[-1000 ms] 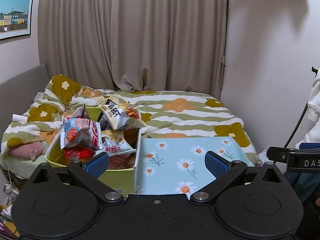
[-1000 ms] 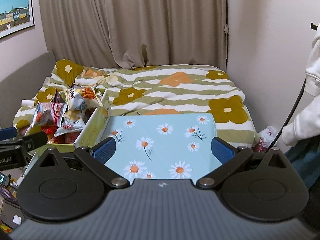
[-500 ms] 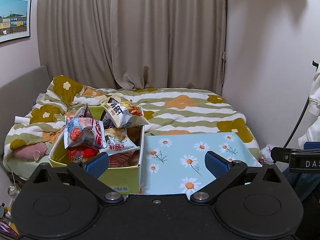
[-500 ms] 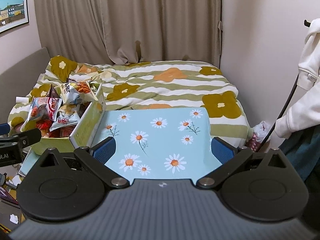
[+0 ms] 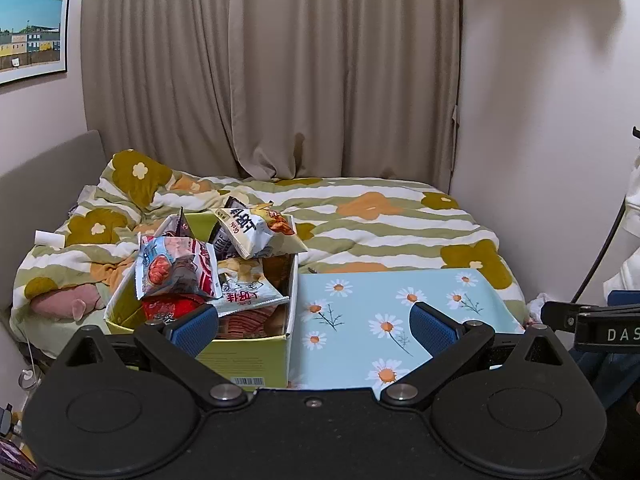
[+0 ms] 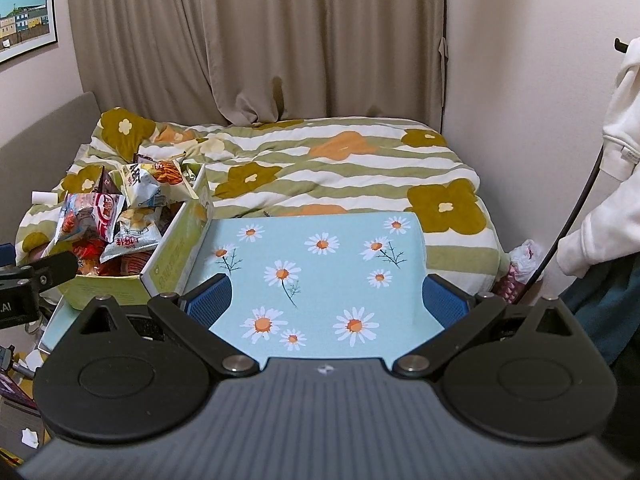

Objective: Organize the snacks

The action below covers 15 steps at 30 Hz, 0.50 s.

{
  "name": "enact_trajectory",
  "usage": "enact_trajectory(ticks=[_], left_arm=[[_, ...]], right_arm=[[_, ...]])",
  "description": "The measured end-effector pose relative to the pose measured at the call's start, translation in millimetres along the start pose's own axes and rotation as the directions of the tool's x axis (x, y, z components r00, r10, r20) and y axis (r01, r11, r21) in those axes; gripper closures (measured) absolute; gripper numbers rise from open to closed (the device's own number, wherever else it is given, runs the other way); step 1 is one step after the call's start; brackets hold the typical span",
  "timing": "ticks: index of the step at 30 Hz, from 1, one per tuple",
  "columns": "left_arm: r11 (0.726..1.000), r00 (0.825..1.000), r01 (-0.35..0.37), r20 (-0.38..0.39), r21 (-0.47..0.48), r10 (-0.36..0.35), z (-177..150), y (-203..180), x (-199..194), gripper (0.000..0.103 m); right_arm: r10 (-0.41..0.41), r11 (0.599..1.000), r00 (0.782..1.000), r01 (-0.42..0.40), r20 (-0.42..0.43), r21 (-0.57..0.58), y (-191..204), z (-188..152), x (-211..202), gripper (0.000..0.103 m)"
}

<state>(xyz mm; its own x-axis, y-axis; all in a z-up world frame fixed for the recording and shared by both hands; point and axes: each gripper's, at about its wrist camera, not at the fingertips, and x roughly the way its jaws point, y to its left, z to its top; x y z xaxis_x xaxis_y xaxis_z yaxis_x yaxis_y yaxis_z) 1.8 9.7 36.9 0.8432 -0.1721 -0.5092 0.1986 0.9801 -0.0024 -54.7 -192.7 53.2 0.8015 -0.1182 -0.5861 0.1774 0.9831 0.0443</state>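
Observation:
A yellow-green cardboard box [image 5: 256, 360] stuffed with several snack bags stands on the left of a light-blue daisy-print table [image 5: 384, 312]. A white bag with orange chips [image 5: 256, 228] tops the pile, beside a red-and-white bag [image 5: 176, 268]. The box [image 6: 172, 252] and table [image 6: 320, 264] also show in the right wrist view. My left gripper [image 5: 314, 326] is open and empty, held back from the box's front right corner. My right gripper [image 6: 326, 300] is open and empty, over the table's near edge.
A bed with a green-striped flower duvet [image 5: 380, 224] lies behind the table, against beige curtains [image 5: 280, 72]. A pink plush [image 5: 68, 300] lies at the bed's left. The person's white sleeve and a black cable [image 6: 576, 208] are at the right.
Both grippers have pulled back and risen a little, so box and table sit lower and farther in view. Both stay open and empty.

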Motion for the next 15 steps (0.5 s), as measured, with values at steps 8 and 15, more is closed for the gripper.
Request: enact_trajectory(ticks=[8,15], left_arm=[[1.0,1.0,-0.003,-0.005,-0.008,0.003,-0.5,5.1,1.4,0.0],[1.0,1.0,-0.003,-0.012,-0.021,0.003,-0.5,9.6,3.2,0.0]], right_arm=[[-0.001,1.0,1.0,0.001,-0.007,-0.003,7.5,-0.8,4.3,0.0],[-0.005,1.0,1.0,0.004,-0.018,-0.005,13.4,-1.7,7.8,0.0]])
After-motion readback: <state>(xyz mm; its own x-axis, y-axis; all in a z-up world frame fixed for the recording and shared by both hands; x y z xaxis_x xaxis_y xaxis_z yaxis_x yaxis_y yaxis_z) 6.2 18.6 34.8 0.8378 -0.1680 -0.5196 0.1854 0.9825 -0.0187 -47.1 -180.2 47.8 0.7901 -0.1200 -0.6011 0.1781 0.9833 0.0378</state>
